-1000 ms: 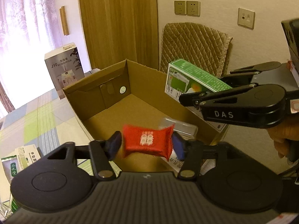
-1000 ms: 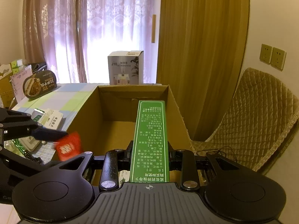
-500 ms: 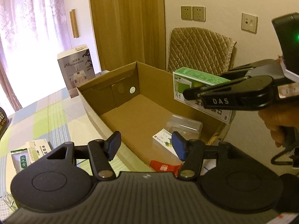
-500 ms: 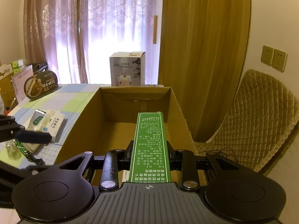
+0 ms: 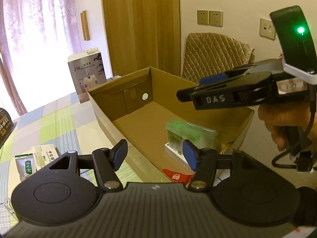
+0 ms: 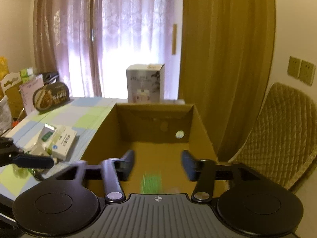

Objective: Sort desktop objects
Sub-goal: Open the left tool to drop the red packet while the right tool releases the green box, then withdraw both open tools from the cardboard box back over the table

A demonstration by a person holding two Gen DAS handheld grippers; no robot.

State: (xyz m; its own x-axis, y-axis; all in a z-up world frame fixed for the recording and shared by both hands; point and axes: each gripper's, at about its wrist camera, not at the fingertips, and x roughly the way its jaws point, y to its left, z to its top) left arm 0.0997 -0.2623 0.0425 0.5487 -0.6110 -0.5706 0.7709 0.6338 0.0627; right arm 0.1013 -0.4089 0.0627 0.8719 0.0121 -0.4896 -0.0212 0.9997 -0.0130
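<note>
Green box point(image 5: 191, 131) dropping, blurred, below spread right gripper point(image 6: 158, 161) fingers into carton point(image 5: 138, 117) (held half-second ago). Left gripper point(image 5: 154, 154) also spread, gripping nothing; red packet point(image 5: 177, 175) lying below its fingers, inside carton.

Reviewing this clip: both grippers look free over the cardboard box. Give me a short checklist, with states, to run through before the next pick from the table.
1. Left gripper empty, fingers apart: ok.
2. Right gripper empty, fingers apart: ok.
3. Green box at rest inside the cardboard box: cannot tell; it is blurred, possibly not settled.
4. Red packet inside the cardboard box: ok, lying on its floor near the left gripper.
5. Items left on the table: not ok; a white medicine box and a green sachet lie outside the cardboard box.
6. Grippers apart from each other: ok; the right one sits above the cardboard box, beyond the left gripper's fingers.
</note>
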